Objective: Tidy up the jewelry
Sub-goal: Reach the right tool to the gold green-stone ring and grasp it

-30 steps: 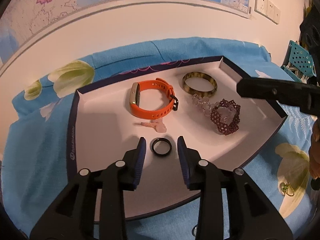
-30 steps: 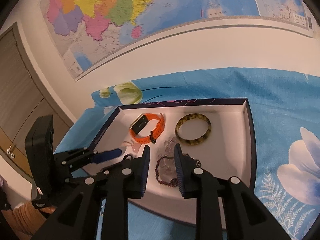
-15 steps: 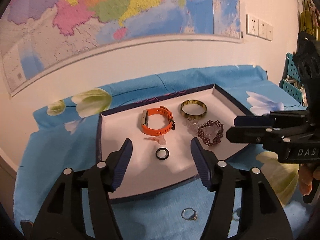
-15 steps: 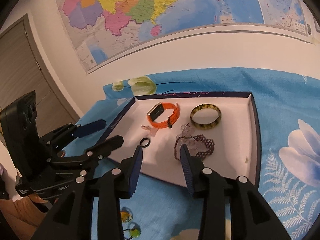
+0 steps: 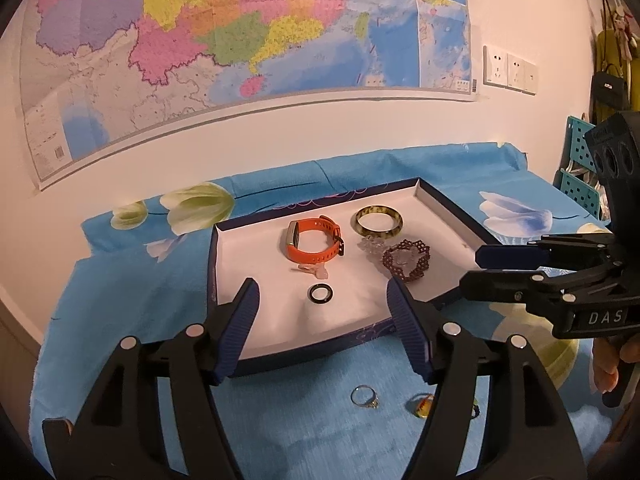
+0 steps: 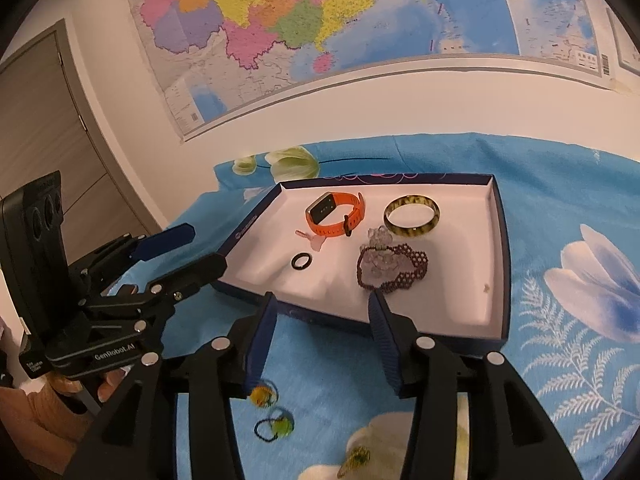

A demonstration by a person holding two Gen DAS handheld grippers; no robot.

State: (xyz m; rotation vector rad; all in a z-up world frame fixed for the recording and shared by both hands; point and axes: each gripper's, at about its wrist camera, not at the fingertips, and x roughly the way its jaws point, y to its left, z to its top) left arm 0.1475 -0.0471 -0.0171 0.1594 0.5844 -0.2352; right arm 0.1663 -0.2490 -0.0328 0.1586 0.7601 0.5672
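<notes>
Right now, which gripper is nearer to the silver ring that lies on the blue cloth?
Left. The left gripper hangs just above the silver ring, jaws opening and empty. The right gripper is farther off to the side, jaws opening and empty.

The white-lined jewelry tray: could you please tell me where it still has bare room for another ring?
The white-lined, navy-edged tray is bare along its right side, right of the dark red beaded bracelet, and on its left floor, left of the small black ring. The middle is crowded: the orange watch band, mottled olive bangle and clear beads sit close together.
</notes>
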